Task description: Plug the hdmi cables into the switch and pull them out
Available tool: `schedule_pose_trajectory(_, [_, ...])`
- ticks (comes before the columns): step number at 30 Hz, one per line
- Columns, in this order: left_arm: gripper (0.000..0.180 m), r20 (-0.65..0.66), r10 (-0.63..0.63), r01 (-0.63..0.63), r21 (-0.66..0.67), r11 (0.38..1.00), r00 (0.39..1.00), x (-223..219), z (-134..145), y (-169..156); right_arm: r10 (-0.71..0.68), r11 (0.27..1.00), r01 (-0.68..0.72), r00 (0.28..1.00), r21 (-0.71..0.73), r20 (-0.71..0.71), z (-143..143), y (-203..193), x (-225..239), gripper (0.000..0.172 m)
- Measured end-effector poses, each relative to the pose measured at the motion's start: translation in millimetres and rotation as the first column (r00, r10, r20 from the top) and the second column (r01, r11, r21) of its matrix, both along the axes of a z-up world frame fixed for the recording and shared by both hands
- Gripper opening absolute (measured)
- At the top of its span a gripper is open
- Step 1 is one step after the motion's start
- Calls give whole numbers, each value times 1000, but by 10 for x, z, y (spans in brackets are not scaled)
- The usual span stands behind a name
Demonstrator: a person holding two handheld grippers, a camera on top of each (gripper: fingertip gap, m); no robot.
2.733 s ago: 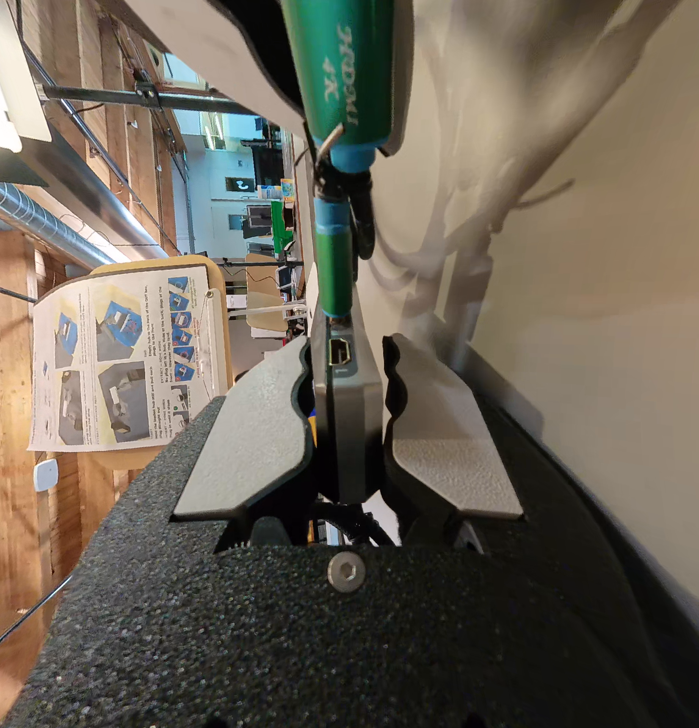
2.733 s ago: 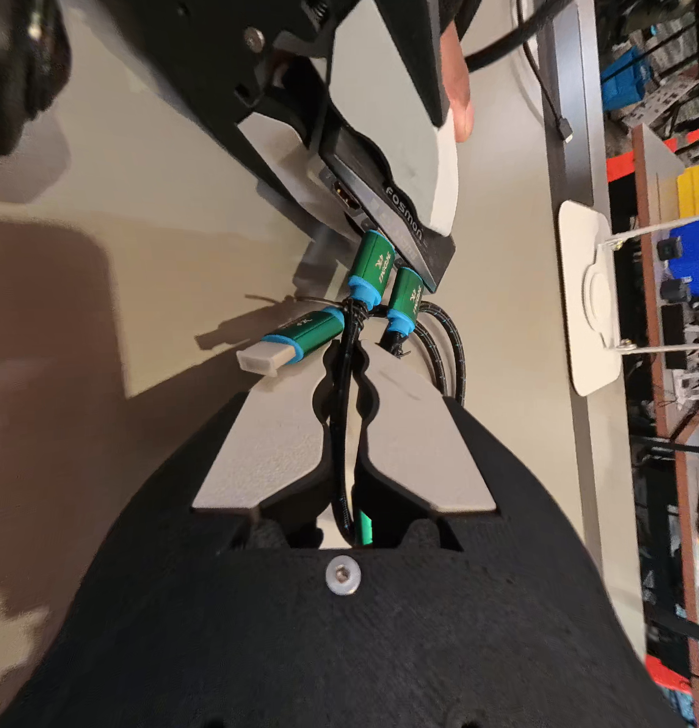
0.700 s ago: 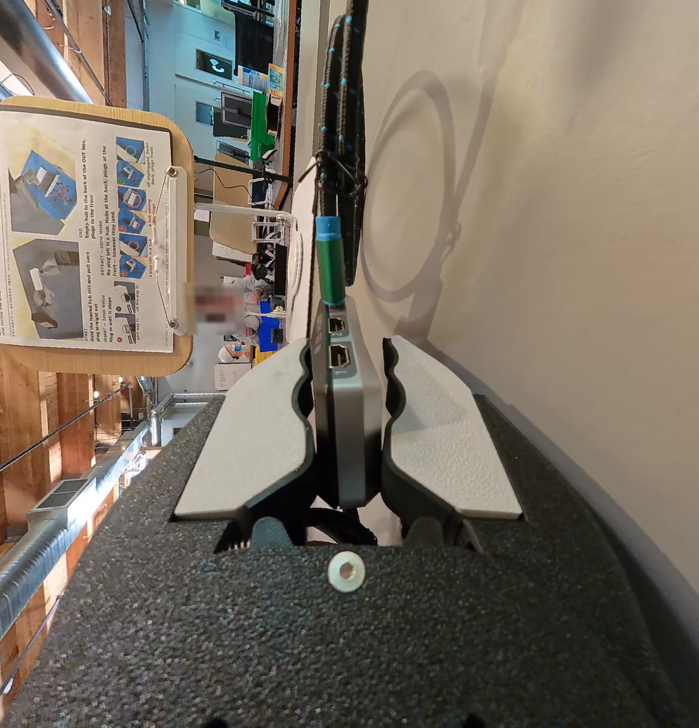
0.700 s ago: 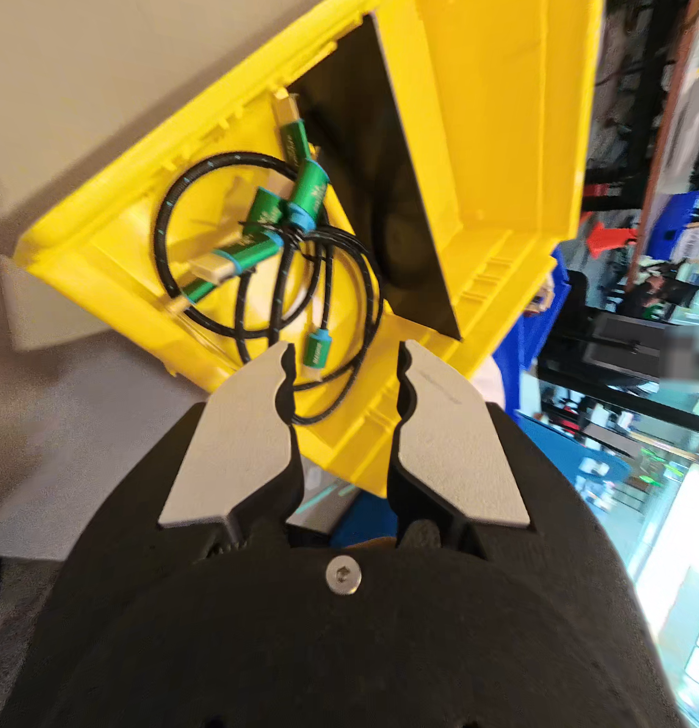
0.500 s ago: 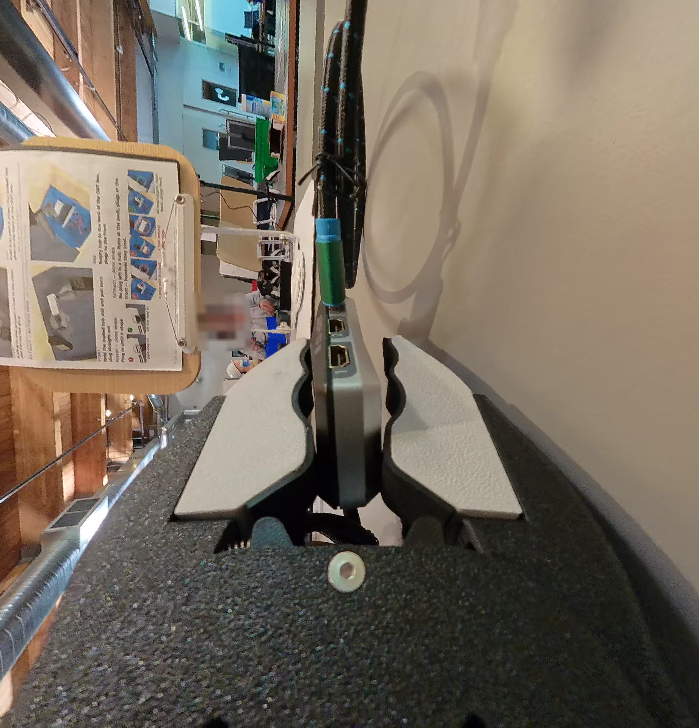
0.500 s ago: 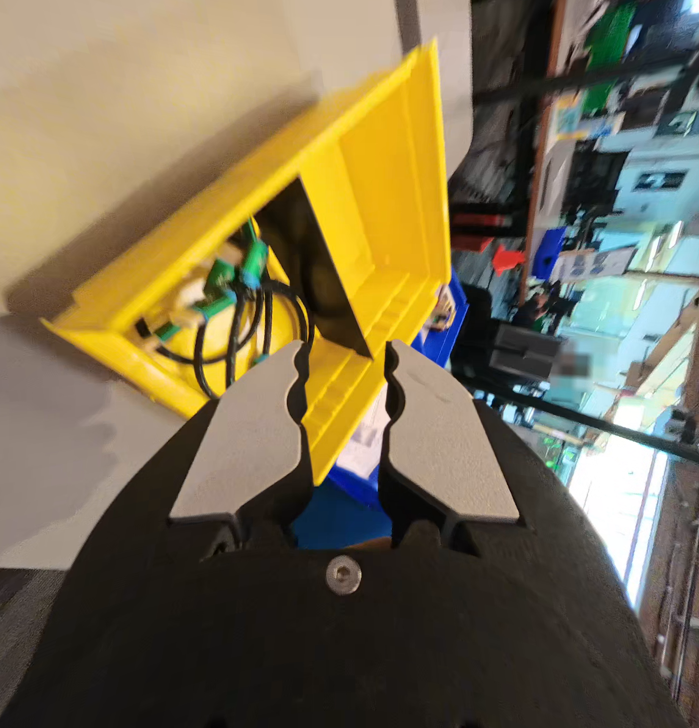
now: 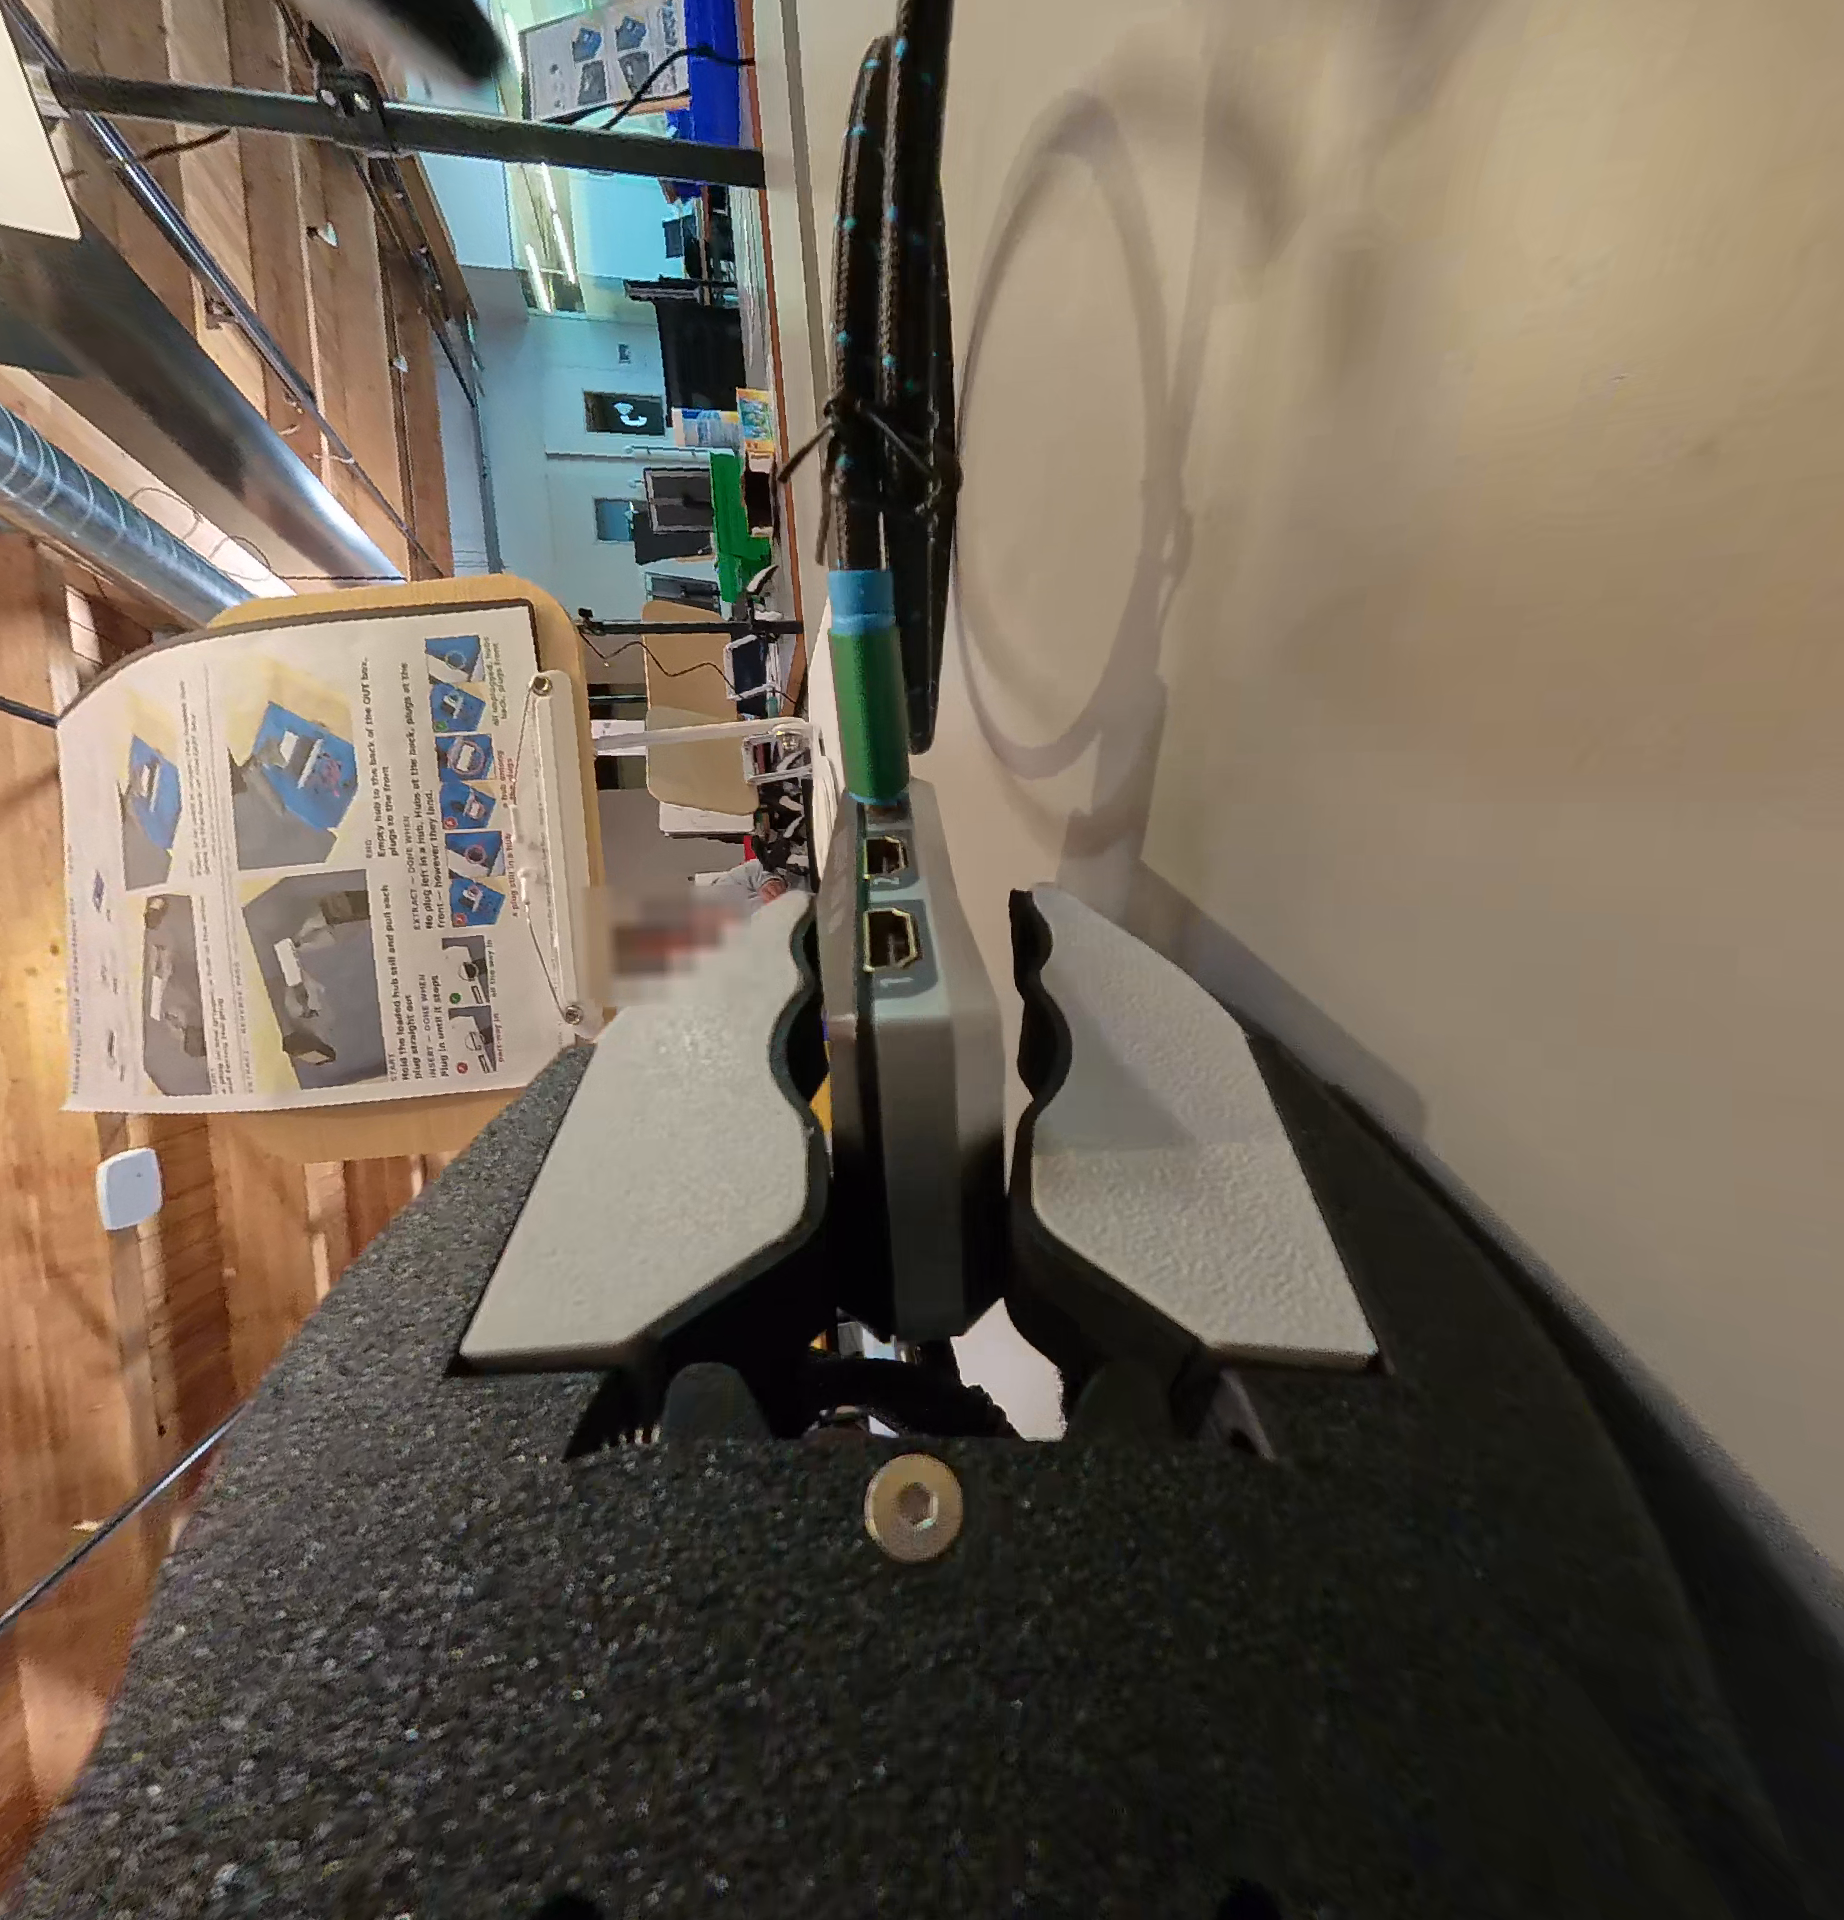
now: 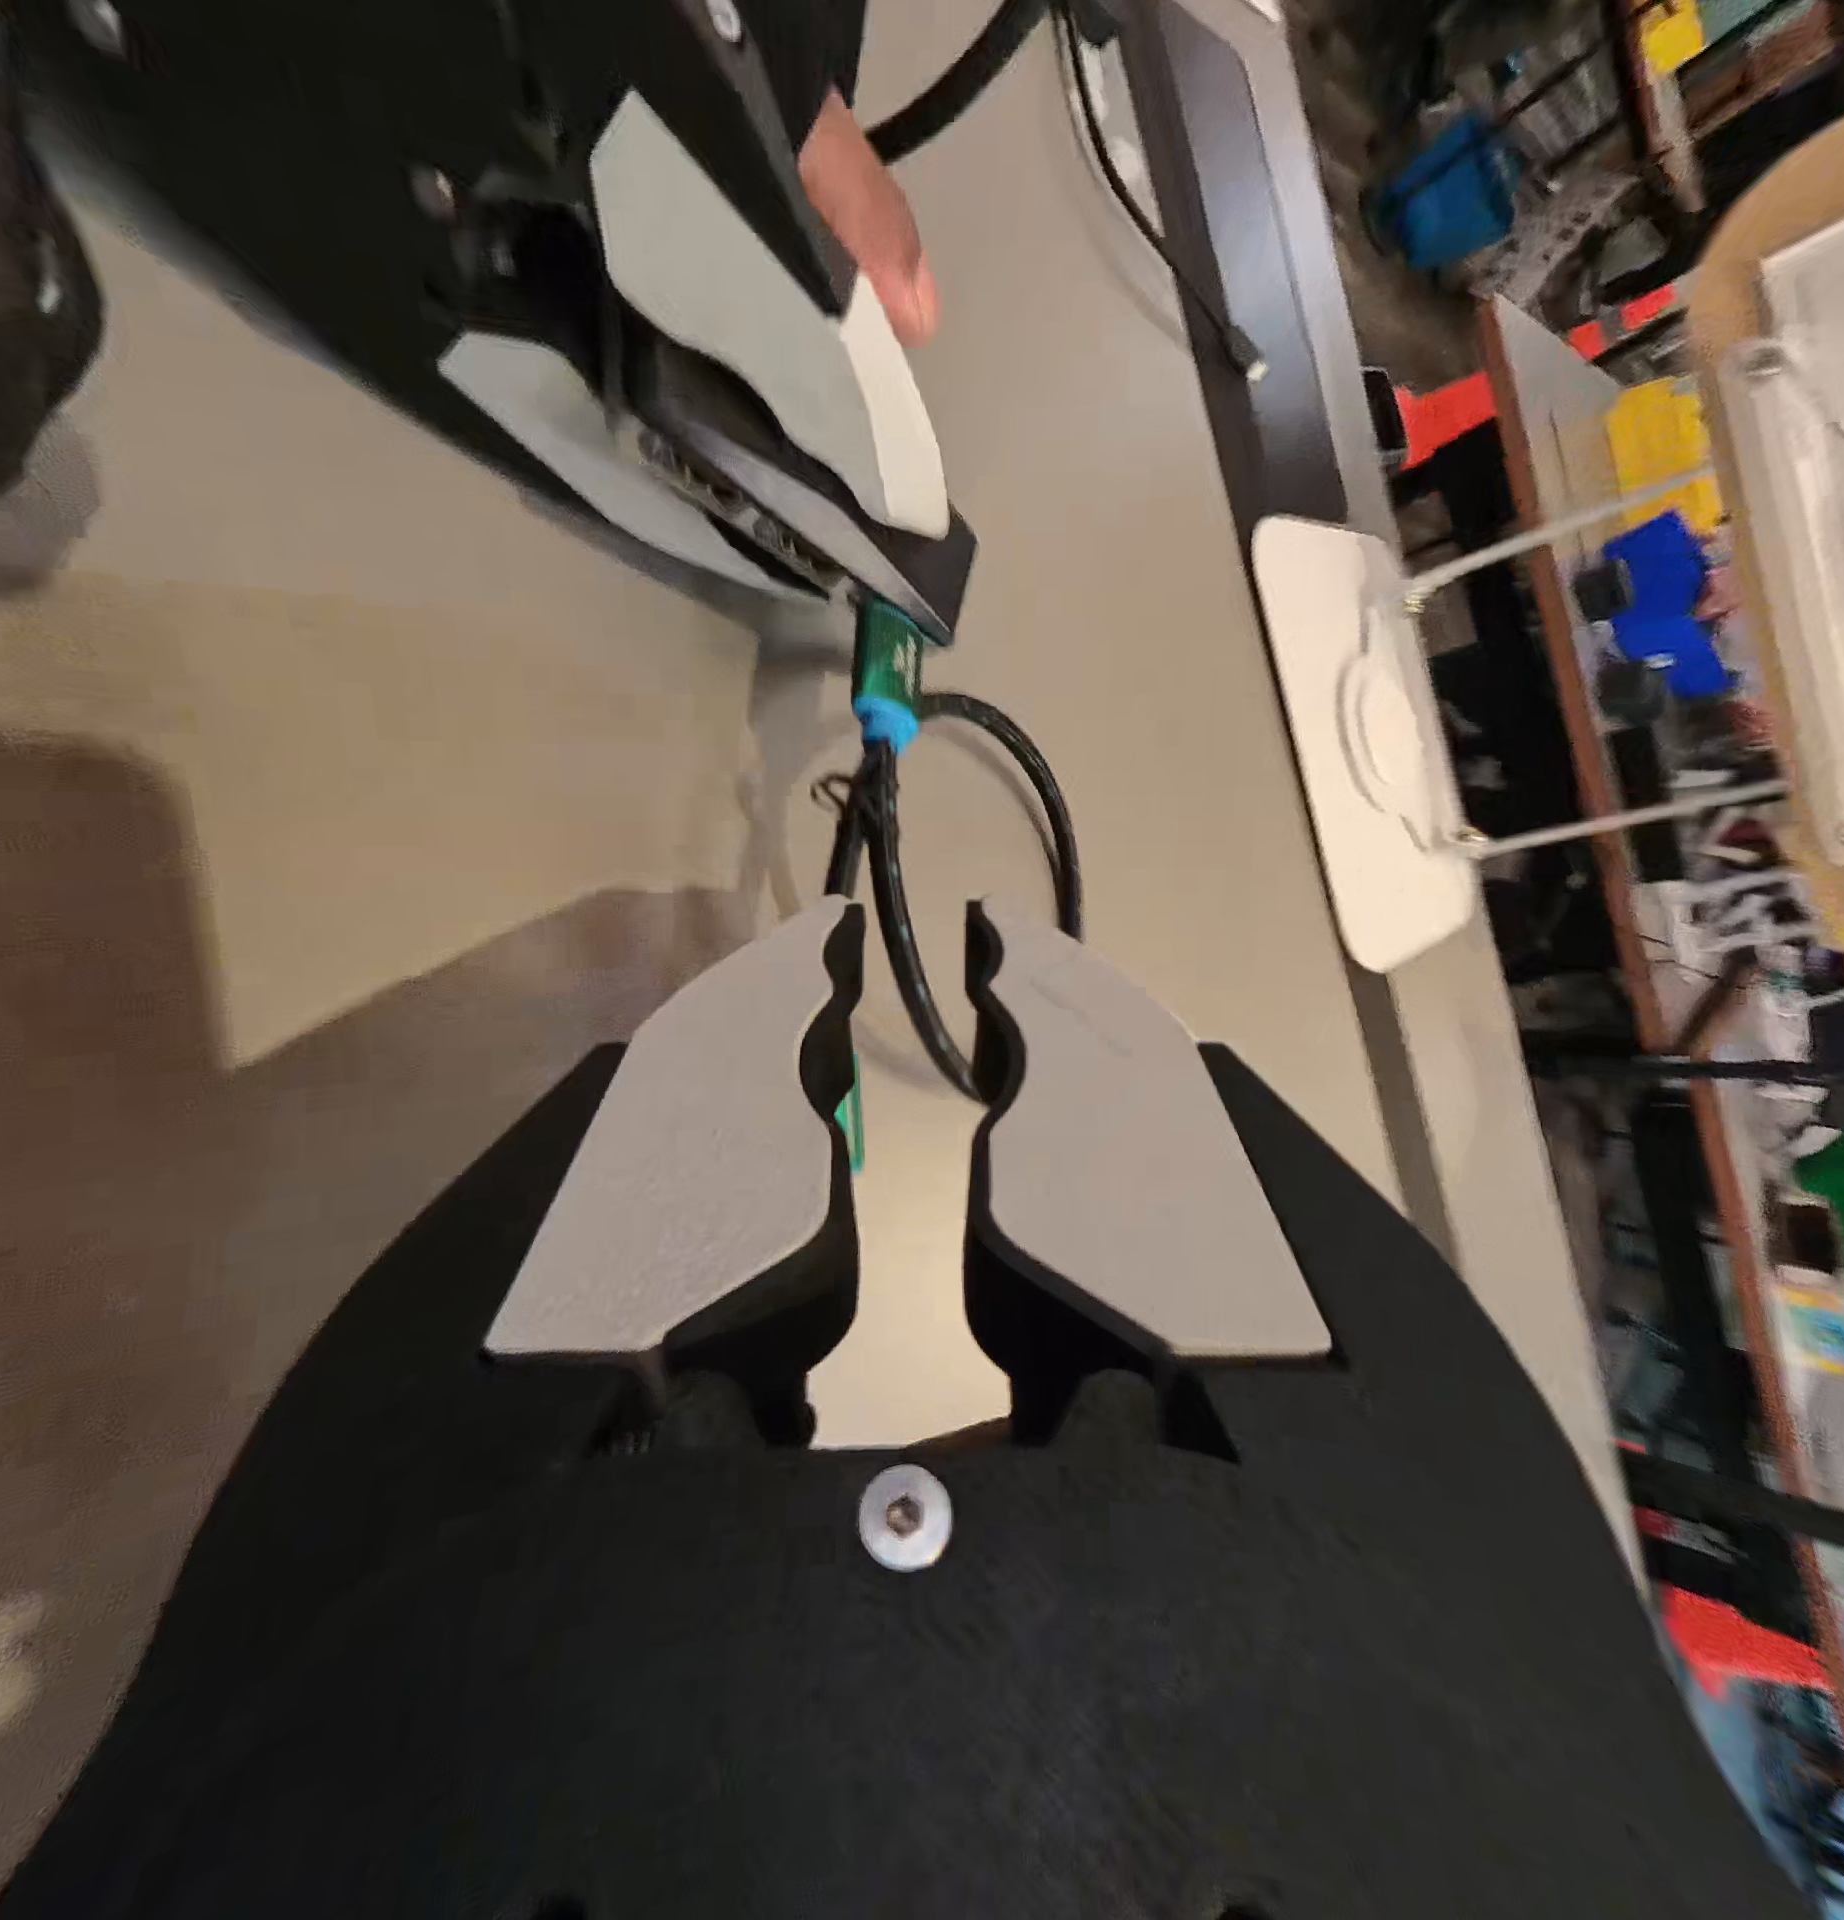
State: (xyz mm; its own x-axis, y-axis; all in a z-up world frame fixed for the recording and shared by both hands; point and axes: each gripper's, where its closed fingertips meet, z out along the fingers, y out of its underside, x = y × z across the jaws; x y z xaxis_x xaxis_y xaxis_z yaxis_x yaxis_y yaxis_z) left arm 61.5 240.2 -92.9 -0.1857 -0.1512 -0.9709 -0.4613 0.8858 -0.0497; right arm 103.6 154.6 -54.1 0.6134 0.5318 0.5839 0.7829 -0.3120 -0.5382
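Left tool (image 7: pixel 913 909): closed on a grey hub (image 7: pixel 928 1122), which stands edge-on between the two pads with its port face pointing forward, away from the tool. Two empty ports (image 7: pixel 892 935) show on that face. Beyond them a green plug (image 7: pixel 868 717) with a blue collar is seated in the far end of the hub. Its black braided cable (image 7: pixel 887 312) runs on as a tied coil close to the pale tabletop (image 7: pixel 1520 623).

Right tool (image 8: pixel 913 909): jaws part-way apart and gripping nothing. One strand of the cable loop passes between the fingertips with clear space on either side. A sliver of green shows by the inner edge of the left finger (image 8: pixel 731 1091); what it belongs to cannot be told.

Governing relation: seen from the right wrist, the green plug lies straight ahead of the right tool, just beyond the fingertips, its long axis running nearly in line with the fingers and ending in the corner of the hub held above. The right tool is the nearer free one.

Writing: pale lettering on the plug shell, small marks beside the hub ports, and a printed sheet (image 7: pixel 294 873) of pictures and text on a wooden board to the left. Noted as present, not transcribed. A white stand base (image 8: pixel 1354 727) lies on the tabletop to the right
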Motion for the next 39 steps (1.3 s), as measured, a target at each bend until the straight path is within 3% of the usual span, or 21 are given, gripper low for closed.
schedule_pose_trajectory(7, [35, -13, -51, 52, 44, 998, 999, 4, 12, -25, 12, 987, -40, 985, -155, -174, -320, 198, -162, 16])
schedule_pose_trajectory(16, [35, -25, -132, 134, 52, 990, 991, 59, -11, -161, -12, 986, -36, 960, -165, -281, -434, 158, -129, 14])
schedule_pose_trajectory(28, [35, -39, -145, 149, 155, 977, 989, 86, 25, -265, -68, 986, 19, 954, -168, -290, -454, 165, -166, 31])
schedule_pose_trajectory(39, [35, -35, -163, 166, 124, 978, 986, 102, 10, -322, -80, 978, 20, 954, -206, -289, -466, 109, -181, 12])
